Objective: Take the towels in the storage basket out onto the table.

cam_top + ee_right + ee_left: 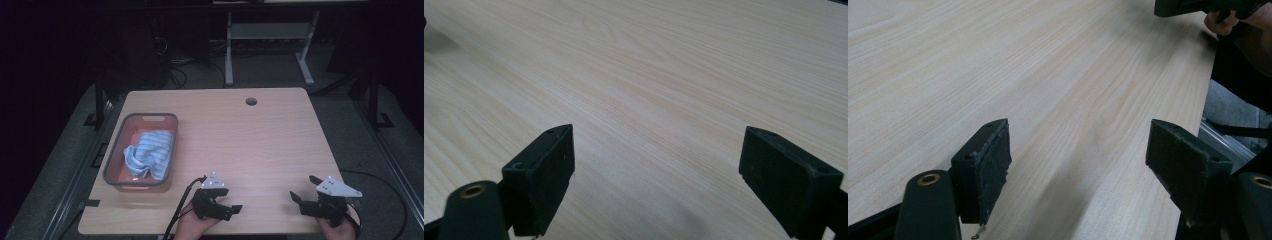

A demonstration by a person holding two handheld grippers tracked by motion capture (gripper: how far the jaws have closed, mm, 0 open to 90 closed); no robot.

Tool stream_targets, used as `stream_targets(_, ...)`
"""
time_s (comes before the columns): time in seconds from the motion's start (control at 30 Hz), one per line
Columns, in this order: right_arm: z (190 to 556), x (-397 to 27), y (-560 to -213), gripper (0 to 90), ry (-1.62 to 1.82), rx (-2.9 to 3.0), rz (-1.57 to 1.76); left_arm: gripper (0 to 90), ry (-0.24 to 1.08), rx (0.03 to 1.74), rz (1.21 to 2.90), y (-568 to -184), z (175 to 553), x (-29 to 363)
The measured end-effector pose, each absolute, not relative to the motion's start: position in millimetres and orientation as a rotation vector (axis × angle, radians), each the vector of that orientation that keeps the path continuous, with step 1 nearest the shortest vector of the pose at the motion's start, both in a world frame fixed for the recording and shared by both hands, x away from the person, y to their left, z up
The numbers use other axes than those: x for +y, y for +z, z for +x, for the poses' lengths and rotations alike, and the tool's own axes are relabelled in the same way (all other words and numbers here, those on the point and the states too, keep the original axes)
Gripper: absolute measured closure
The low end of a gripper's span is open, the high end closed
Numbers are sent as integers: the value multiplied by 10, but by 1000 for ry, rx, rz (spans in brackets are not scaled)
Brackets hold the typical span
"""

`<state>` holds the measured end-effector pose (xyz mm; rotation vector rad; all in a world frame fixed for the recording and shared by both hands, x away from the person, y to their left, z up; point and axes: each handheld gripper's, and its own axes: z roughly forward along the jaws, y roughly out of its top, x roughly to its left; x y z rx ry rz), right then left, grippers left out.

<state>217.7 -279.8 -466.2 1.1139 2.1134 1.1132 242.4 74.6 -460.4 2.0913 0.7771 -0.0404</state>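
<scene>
A grey-rimmed bin with a reddish inside stands on the left of the light wooden table. A crumpled blue-and-white striped cloth lies in it. Near the table's front edge, right of the bin, my left gripper is held low over bare wood, open with nothing between its jaws. My right gripper is at the front right, also open and empty over the wood. Both are well apart from the bin. In the left gripper view the right gripper and its hand show at the top right.
A round cable hole sits near the table's far edge. A white desk frame stands on the dark floor behind the table. A black cable trails from the left gripper over the front edge.
</scene>
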Motion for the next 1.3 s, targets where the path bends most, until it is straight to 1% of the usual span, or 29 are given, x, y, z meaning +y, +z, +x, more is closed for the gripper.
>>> stream_targets(0.23, 2171, -2791, -4639, 142, 1118, 2111, 1107, 255, -55, 777, 2094, -4602, 2430, 750)
stream_targets(0.43, 2162, -2783, -4640, 142, 1115, 2111, 1105, 255, -41, 767, 2089, -4504, 2484, 744)
stream_targets(0.47, 2152, -2778, -4633, 142, 1111, 2109, 1103, 255, -81, 766, 2082, -4465, 2518, 735)
stream_targets(0.53, 2147, -2777, -4629, 142, 1110, 2108, 1102, 255, -86, 769, 2078, -4437, 2532, 728)
stream_targets(0.63, 2152, -2767, -4634, 142, 1112, 2109, 1112, 250, -95, 749, 2084, -4308, 2614, 693)
stream_targets(0.77, 2145, -2758, -4624, 142, 1111, 2110, 1103, 240, -88, 742, 2102, -4239, 2671, 665)
stream_targets(0.87, 2141, -2757, -4619, 142, 1110, 2109, 1104, 242, -142, 728, 2106, -4163, 2773, 633)
stream_targets(1.03, 2136, -2763, -4613, 142, 1108, 2108, 1098, 243, -178, 728, 2128, -4082, 2918, 597)
stream_targets(1.3, 2127, -2766, -4603, 142, 1118, 2104, 1100, 241, -182, 730, 2132, -3935, 3092, 573)
